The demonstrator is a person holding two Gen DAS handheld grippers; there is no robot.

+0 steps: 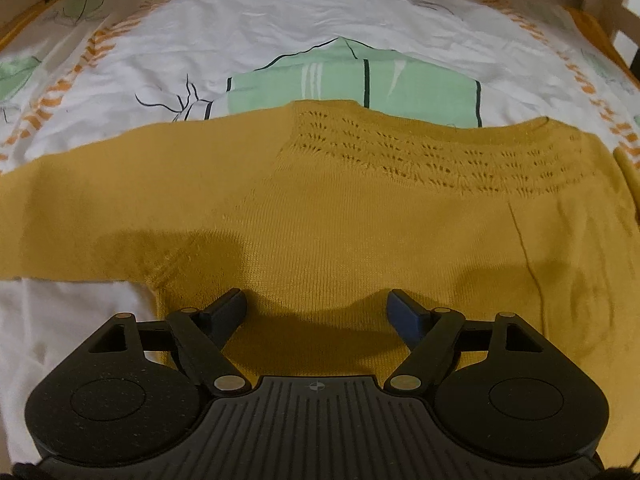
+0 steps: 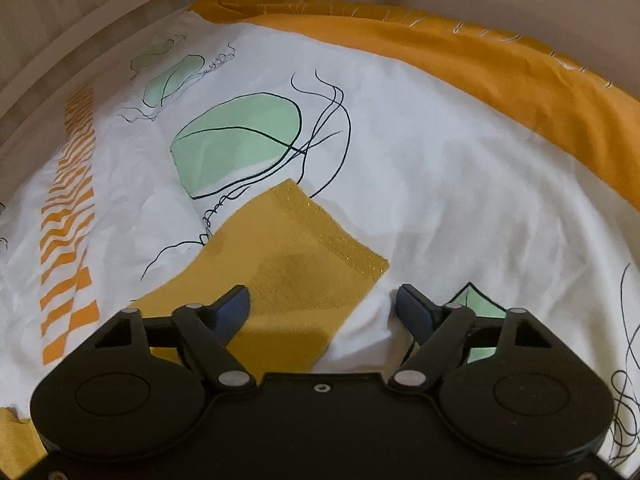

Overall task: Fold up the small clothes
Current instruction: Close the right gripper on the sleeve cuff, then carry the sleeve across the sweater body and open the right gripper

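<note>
A mustard yellow knitted sweater (image 1: 320, 208) lies flat on the printed bedsheet (image 1: 248, 32), its eyelet yoke toward the far side and one sleeve (image 1: 80, 208) stretched out to the left. My left gripper (image 1: 318, 308) is open and empty, hovering just above the sweater's body near its lower hem. In the right wrist view the other sleeve (image 2: 280, 264) lies on the sheet with its ribbed cuff (image 2: 332, 236) pointing away. My right gripper (image 2: 322, 304) is open and empty; its left finger is over the sleeve and its right finger over bare sheet.
The white sheet (image 2: 460, 168) carries green blobs, black line drawings and orange stripes. An orange blanket edge (image 2: 500, 68) runs along the far right. A pale wooden bed frame (image 2: 80, 20) borders the sheet at the back and left.
</note>
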